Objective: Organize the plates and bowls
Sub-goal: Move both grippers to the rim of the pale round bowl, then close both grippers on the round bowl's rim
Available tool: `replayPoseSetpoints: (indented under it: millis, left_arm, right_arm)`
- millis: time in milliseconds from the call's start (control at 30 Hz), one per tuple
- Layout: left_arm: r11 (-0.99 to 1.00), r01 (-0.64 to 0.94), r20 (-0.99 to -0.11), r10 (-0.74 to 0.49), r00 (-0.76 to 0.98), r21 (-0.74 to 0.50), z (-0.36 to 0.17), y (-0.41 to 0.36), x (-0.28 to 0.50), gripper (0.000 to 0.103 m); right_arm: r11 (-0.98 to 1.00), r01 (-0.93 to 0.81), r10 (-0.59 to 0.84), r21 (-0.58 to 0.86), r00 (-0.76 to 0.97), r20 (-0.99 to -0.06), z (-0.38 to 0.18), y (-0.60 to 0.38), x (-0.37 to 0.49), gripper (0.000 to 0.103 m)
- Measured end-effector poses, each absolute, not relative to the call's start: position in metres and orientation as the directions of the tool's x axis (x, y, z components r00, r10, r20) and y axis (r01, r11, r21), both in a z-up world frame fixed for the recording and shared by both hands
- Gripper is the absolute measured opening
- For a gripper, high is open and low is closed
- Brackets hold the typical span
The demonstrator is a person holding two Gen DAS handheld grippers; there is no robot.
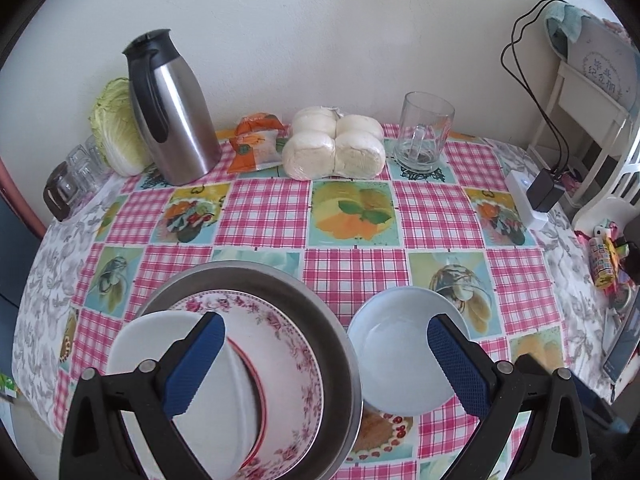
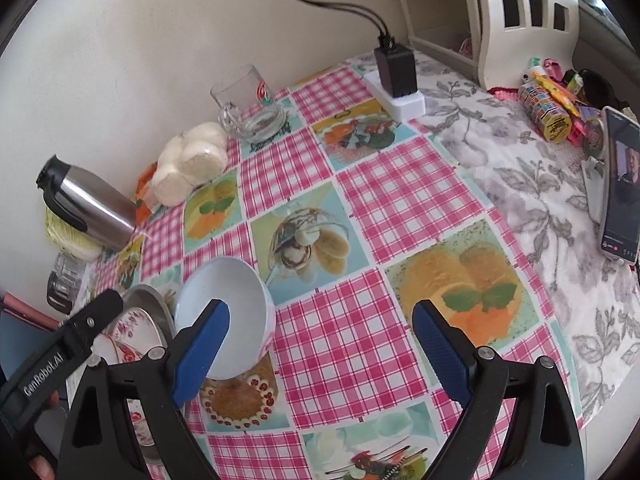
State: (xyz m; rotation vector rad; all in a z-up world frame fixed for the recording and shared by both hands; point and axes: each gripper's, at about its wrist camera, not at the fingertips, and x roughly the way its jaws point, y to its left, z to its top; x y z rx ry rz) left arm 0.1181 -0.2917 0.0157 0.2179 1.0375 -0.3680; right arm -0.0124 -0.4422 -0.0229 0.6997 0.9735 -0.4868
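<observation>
A steel basin (image 1: 332, 344) holds a pink floral plate (image 1: 288, 364) with a white plate (image 1: 140, 344) on top of it. A white bowl (image 1: 400, 344) stands on the table just right of the basin. My left gripper (image 1: 326, 364) is open and empty, hovering above the basin's right edge, one finger over the plates and one over the bowl. In the right wrist view the bowl (image 2: 224, 312) sits near my open, empty right gripper (image 2: 322, 344), whose left finger overlaps it. The basin (image 2: 156, 308) and left gripper body appear at far left.
A steel thermos (image 1: 172, 108), cabbage (image 1: 116, 128), snack packet (image 1: 256, 144), wrapped buns (image 1: 334, 148) and glass mug (image 1: 424, 136) line the wall. A power strip with charger (image 2: 396, 80), a phone on a stand (image 2: 620, 188), sweets (image 2: 548, 108) and a white rack (image 2: 520, 12) stand at right.
</observation>
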Motion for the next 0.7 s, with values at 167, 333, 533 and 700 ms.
replayPoseSetpoints:
  millis: [167, 333, 533, 700]
  left_arm:
    - [0.913, 0.409, -0.877, -0.194, 0.439, 0.003, 0.005, -0.302, 0.121, 0.099]
    - [0.899, 0.437, -0.882, -0.201, 0.427, 0.006, -0.004, -0.314, 0.123, 0.095]
    - [0.886, 0.464, -0.889, -0.204, 0.410, 0.010, -0.014, -0.326, 0.125, 0.086]
    - [0.877, 0.480, -0.892, -0.206, 0.403, 0.014, -0.022, -0.334, 0.128, 0.086]
  right_arm:
    - [0.704, 0.654, -0.070, 0.277, 0.452, -0.889, -0.038, -0.436, -0.002, 0.093]
    - [0.715, 0.650, -0.066, 0.256, 0.428, -0.901, -0.050, -0.431, 0.007, 0.093]
    - [0.738, 0.629, -0.068, 0.244, 0.429, -0.901, -0.056, -0.423, 0.017, 0.093]
    - [0.746, 0.621, -0.068, 0.242, 0.433, -0.899, -0.060, -0.419, 0.026, 0.086]
